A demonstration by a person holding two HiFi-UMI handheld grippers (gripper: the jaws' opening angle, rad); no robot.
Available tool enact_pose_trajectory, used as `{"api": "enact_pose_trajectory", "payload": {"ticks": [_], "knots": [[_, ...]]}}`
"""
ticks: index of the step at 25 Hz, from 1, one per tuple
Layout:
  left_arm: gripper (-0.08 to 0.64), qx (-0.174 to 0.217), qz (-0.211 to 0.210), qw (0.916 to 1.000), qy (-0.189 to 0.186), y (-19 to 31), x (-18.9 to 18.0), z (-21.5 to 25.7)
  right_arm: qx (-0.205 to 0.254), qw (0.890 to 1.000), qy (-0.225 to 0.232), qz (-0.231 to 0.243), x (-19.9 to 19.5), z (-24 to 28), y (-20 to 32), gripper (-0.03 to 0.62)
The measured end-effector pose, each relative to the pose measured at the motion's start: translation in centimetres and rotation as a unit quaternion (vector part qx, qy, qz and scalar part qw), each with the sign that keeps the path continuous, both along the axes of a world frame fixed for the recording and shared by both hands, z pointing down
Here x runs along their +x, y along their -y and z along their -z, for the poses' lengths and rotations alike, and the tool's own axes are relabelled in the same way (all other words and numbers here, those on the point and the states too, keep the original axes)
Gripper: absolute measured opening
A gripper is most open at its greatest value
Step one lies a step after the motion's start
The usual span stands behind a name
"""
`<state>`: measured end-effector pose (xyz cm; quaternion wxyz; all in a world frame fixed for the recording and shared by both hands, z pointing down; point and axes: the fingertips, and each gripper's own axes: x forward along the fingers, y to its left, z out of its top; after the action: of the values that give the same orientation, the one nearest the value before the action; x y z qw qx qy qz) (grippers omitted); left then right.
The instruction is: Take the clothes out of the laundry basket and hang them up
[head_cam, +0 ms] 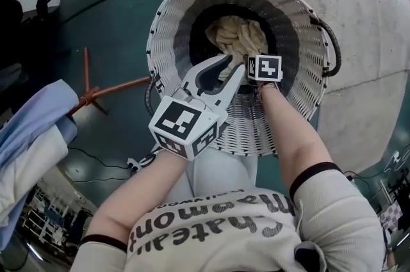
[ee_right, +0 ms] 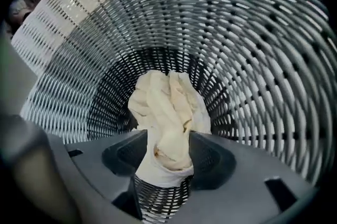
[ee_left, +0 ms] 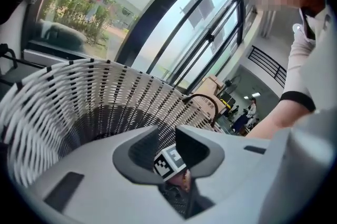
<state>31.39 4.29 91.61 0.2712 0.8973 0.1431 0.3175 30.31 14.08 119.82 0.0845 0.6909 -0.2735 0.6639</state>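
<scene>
We are looking down into the white woven laundry basket (head_cam: pixel 301 34), which stands on a dark green floor (head_cam: pixel 122 21). One crumpled cream garment (head_cam: pixel 240 34) lies at its bottom, against the dark inner band. The right gripper (ee_right: pixel 168 153) reaches deep inside, pointing steeply down. Its jaws stand wide apart with the garment bunched up between them, and the cloth fills the gap without being clamped. From above we see only its marker cube (head_cam: pixel 264 67) and the forearm behind it. The left gripper (head_cam: pixel 232 66) hangs over the near rim, aimed shallowly into the basket. Its jaws are only slightly parted and hold nothing; through the narrow gap we see the other gripper's cube. Off to the left lie pale blue and white clothes (head_cam: pixel 32 130), beside thin orange bars (head_cam: pixel 109 90) on the floor.
</scene>
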Motion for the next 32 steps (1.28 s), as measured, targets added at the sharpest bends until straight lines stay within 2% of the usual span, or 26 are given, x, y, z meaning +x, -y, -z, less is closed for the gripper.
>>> {"api": "enact_pose_trajectory", "payload": {"ticks": [1, 2, 3, 6, 10, 13, 17, 20, 24, 27, 29, 30, 32], "knots": [[0.092, -0.004, 0.001, 1.0, -0.007, 0.0, 0.1, 0.2, -0.005, 1.0, 0.002, 0.011, 0.0, -0.4, 0.1, 0.259], [0.092, -0.004, 0.002, 0.9999, -0.016, 0.2, 0.2, 0.6, -0.01, 1.0, 0.004, 0.017, 0.0, -0.6, 0.1, 0.194], [0.092, 0.001, 0.002, 0.9997, -0.026, 0.3, 0.3, 1.2, -0.012, 1.0, 0.006, 0.017, 0.1, -0.4, 0.1, 0.047], [0.09, 0.031, -0.004, 0.9984, -0.046, 0.3, 0.5, 4.0, 0.013, 1.0, 0.011, -0.006, 0.2, 2.6, 0.5, 0.04], [0.096, 0.04, 0.011, 0.997, -0.065, 0.4, 0.5, 9.6, 0.087, 0.996, 0.002, -0.032, 0.6, 10.9, 2.1, 0.037], [0.117, 0.067, 0.02, 0.9964, -0.047, 1.4, -1.1, 12.3, 0.159, 0.986, -0.001, -0.039, 1.9, 19.3, 3.2, 0.035], [0.151, 0.097, 0.025, 0.9948, -0.02, 1.0, -4.9, 15.5, 0.264, 0.964, 0.008, 0.001, 3.6, 32.4, 4.3, 0.034], [0.158, 0.093, 0.028, 0.9952, -0.013, -0.5, -7.0, 19.5, 0.352, 0.934, 0.023, 0.063, 3.1, 43.8, 5.1, 0.034], [0.173, 0.111, 0.04, 0.9921, -0.044, -1.2, -5.6, 26.5, 0.472, 0.87, 0.014, 0.144, 3.1, 59.5, 7.7, 0.032], [0.194, 0.135, 0.067, 0.9839, -0.097, -0.3, -4.4, 33.0, 0.532, 0.822, -0.014, 0.201, 2.2, 70.2, 9.0, 0.032], [0.201, 0.147, 0.078, 0.9756, -0.143, -0.2, -4.3, 38.2, 0.553, 0.798, -0.032, 0.237, 0.6, 76.1, 9.3, 0.032], [0.191, 0.151, 0.075, 0.9711, -0.169, -0.4, -4.5, 40.9, 0.561, 0.787, -0.036, 0.252, -0.5, 78.8, 9.4, 0.032], [0.1, 0.15, 0.068, 0.9618, -0.219, -0.4, -4.7, 45.9, 0.58, 0.764, -0.043, 0.28, -2.4, 83.5, 10.2, 0.032]]}}
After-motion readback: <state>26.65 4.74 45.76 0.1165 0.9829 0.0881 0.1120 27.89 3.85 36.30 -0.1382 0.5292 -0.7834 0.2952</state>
